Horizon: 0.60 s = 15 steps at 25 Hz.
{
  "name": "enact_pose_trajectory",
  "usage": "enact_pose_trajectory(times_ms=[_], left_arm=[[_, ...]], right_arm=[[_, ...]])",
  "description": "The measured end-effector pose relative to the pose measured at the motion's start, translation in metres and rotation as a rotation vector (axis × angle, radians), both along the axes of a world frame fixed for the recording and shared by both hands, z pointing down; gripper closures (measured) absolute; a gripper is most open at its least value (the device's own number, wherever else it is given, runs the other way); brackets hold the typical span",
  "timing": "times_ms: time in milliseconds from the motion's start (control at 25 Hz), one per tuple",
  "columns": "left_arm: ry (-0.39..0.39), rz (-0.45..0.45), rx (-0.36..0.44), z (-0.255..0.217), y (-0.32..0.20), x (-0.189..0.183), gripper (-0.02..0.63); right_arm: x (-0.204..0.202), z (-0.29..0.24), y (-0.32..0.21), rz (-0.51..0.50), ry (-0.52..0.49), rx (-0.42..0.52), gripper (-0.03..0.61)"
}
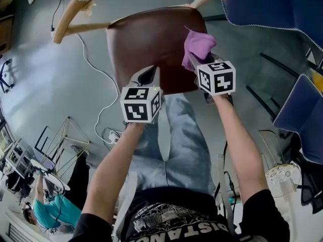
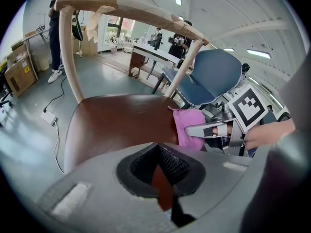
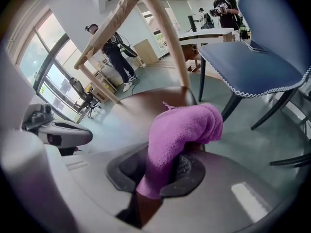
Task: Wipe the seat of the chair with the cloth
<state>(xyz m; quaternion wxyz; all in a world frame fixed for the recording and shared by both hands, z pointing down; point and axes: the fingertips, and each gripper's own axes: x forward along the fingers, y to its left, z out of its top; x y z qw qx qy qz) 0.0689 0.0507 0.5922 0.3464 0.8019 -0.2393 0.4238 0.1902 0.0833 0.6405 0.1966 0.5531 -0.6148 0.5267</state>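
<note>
My right gripper [image 1: 201, 63] is clamped on the cloth [image 1: 198, 45], its jaws closed onto a bunched fold. The cloth is pinkish-purple terry, soft and crumpled, its free end humped over the jaw tips and lying at the right-hand edge of the chair seat [image 1: 151, 39]. The seat is dark brown, smooth and glossy, set in a pale wooden frame [image 1: 75, 6]. My left gripper [image 2: 163, 178] hangs over the seat's front edge, jaws only a narrow slit apart, holding nothing
</note>
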Motion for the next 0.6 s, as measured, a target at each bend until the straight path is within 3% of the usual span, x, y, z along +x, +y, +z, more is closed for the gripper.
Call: enact_pose_trajectory(times_ms=[360, 600], left_arm=[[0.019, -0.033, 0.015, 0.001, 0.001, 0.005, 0.617], [0.019, -0.062, 0.019, 0.004, 0.005, -0.025, 0.617]], right_arm=[[0.034, 0.000, 0.016, 0.036, 0.031, -0.005, 0.512], [-0.004, -0.026, 0.010, 0.007, 0.033, 0.037, 0.512]])
